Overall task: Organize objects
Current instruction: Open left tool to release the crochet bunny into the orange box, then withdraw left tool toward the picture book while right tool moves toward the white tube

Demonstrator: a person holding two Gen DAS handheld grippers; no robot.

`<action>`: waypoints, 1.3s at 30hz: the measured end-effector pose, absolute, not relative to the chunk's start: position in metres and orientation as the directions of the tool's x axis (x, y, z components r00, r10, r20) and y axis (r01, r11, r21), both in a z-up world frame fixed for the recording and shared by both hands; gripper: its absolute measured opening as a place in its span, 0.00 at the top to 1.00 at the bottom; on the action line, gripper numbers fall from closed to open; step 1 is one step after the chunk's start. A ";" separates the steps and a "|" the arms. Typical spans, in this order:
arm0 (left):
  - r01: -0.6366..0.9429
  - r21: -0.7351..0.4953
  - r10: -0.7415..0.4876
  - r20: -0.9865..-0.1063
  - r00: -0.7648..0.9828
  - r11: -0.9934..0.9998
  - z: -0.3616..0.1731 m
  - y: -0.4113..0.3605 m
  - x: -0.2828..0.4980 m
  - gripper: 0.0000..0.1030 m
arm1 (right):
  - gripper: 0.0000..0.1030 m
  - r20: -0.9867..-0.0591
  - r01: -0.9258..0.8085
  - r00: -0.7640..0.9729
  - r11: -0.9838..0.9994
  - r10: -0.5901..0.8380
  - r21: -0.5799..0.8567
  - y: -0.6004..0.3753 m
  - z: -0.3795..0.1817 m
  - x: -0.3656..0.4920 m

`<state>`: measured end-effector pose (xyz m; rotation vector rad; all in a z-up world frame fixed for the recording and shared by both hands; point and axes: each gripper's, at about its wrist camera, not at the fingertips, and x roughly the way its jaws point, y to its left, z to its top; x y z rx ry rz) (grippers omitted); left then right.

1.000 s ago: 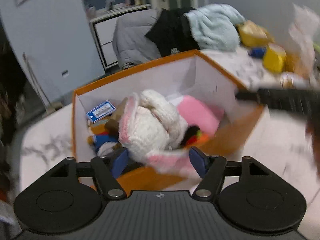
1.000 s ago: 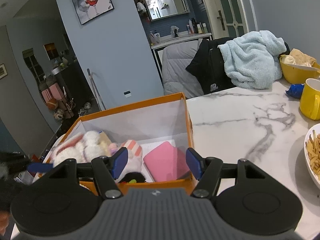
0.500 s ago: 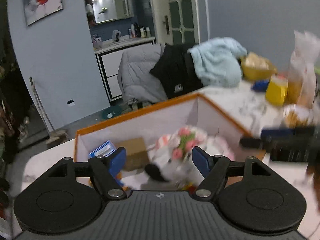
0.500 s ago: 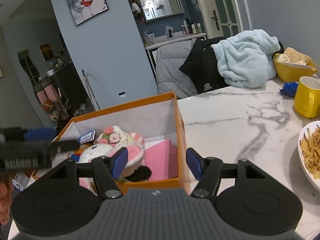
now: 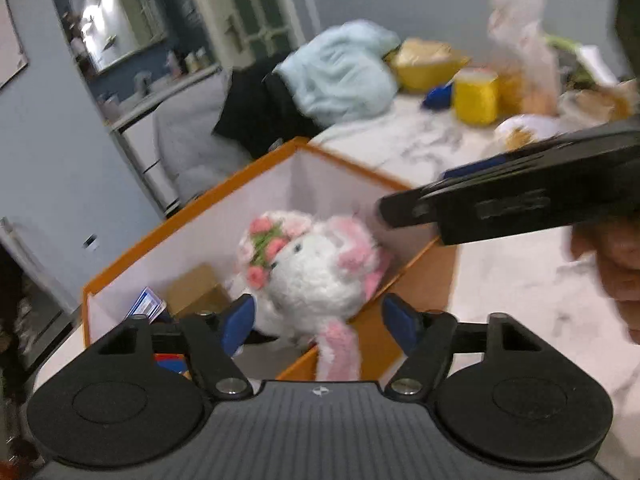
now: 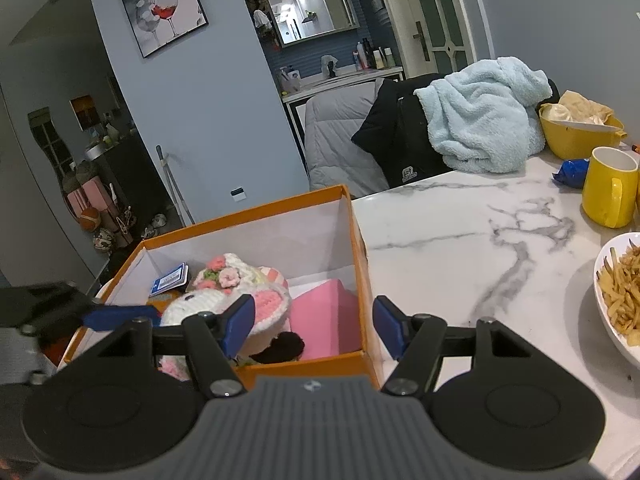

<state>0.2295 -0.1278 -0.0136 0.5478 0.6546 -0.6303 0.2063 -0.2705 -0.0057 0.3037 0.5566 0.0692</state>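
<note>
An orange box (image 5: 192, 216) with white inside stands on the marble table; it also shows in the right wrist view (image 6: 248, 216). A white and pink plush bunny (image 5: 316, 268) with a flower crown lies in it, one ear hanging over the near wall. It shows in the right wrist view (image 6: 224, 296) beside a pink block (image 6: 324, 312) and a blue card (image 6: 170, 282). My left gripper (image 5: 320, 322) is open and empty just before the bunny. My right gripper (image 6: 314, 326) is open and empty over the box's near right corner.
On the marble table (image 6: 460, 240) stand a yellow mug (image 6: 610, 192), a yellow bowl (image 6: 576, 132), a blue packet (image 6: 572, 172) and a plate of fries (image 6: 620, 288). A light blue towel (image 6: 484, 120) and dark jacket hang on a chair behind.
The bunny left my left gripper and now lies in the box, face up. My left gripper pulled back and tilted; my right gripper stayed near the box's right corner.
</note>
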 end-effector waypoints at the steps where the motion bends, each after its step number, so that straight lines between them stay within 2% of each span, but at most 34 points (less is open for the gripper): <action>1: 0.681 0.243 -0.365 -0.695 0.619 0.691 -0.013 -0.124 0.234 0.15 | 0.35 -0.510 0.015 0.847 0.954 0.148 0.301 -0.272 -0.006 0.206; 3: 0.654 0.192 -0.375 -0.688 0.621 0.731 -0.010 -0.115 0.245 0.13 | 0.35 -0.512 0.016 0.846 0.955 0.146 0.298 -0.274 -0.008 0.206; 5: 0.573 0.135 -0.366 -0.647 0.669 0.809 -0.001 -0.097 0.252 0.20 | 0.35 -0.516 0.020 0.844 0.954 0.143 0.298 -0.277 -0.010 0.207; 8: 0.386 -0.070 -0.344 -0.617 0.708 0.920 0.010 -0.053 0.272 0.23 | 0.35 -0.520 0.028 0.843 0.954 0.138 0.298 -0.281 -0.013 0.208; 11: 0.113 -0.065 -0.129 -0.619 0.775 0.991 0.014 -0.019 0.282 0.26 | 0.35 -0.524 0.033 0.841 0.952 0.138 0.303 -0.282 -0.015 0.209; 12: 0.085 -0.072 -0.111 -0.611 0.784 0.994 0.014 -0.012 0.282 0.26 | 0.35 -0.524 0.032 0.840 0.952 0.140 0.305 -0.282 -0.015 0.210; 15: 0.090 -0.068 -0.113 -0.597 0.794 0.994 0.014 -0.003 0.280 0.26 | 0.35 -0.522 0.018 0.840 0.953 0.150 0.304 -0.278 -0.016 0.211; 17: 0.117 -0.048 -0.123 -0.586 0.801 0.992 0.014 -0.007 0.278 0.20 | 0.35 -0.519 0.004 0.839 0.954 0.160 0.301 -0.273 -0.016 0.211; 20: 0.183 -0.039 -0.173 -0.573 0.801 0.982 0.012 -0.012 0.273 0.18 | 0.30 -0.521 -0.005 0.838 0.956 0.165 0.295 -0.267 -0.016 0.211; 26: 0.249 0.008 -0.205 -0.543 0.814 0.968 0.012 -0.015 0.250 0.15 | 0.31 -0.513 -0.028 0.841 0.960 0.174 0.280 -0.260 -0.013 0.209; 34: 0.214 0.021 -0.168 -0.543 0.823 0.977 0.015 0.005 0.230 0.15 | 0.31 -0.511 -0.038 0.842 0.964 0.173 0.264 -0.253 -0.003 0.197; 39: 0.185 0.019 -0.144 -0.552 0.821 0.983 0.014 0.015 0.215 0.15 | 0.27 -0.510 -0.063 0.842 0.971 0.176 0.230 -0.246 0.001 0.185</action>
